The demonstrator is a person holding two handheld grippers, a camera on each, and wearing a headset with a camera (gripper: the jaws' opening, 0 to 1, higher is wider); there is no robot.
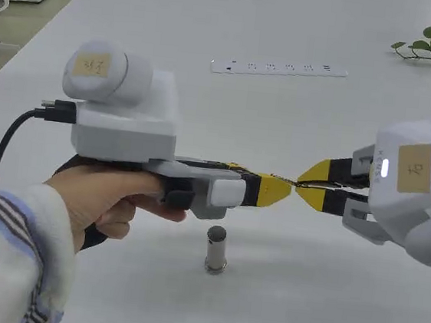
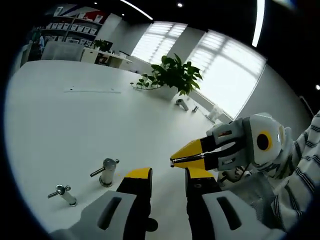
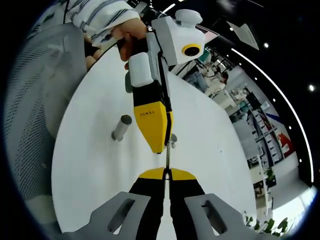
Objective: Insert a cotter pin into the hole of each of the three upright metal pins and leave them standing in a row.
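Metal pin point(image 1: 215, 249) stands upright on the table point(image 1: 214, 30). Above it and to its right, my left gripper point(image 1: 280, 189) and right gripper point(image 1: 307, 184) nearly meet tip to tip. The right one pinches a thin cotter pin point(image 1: 289, 181) that reaches the left tips. Power strip point(image 1: 279, 68) lies well beyond the metal pin.

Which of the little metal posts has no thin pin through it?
The post below the left gripper, head view: its top looks bare. The other two posts, in the left gripper view, each have a pin sticking out sideways.
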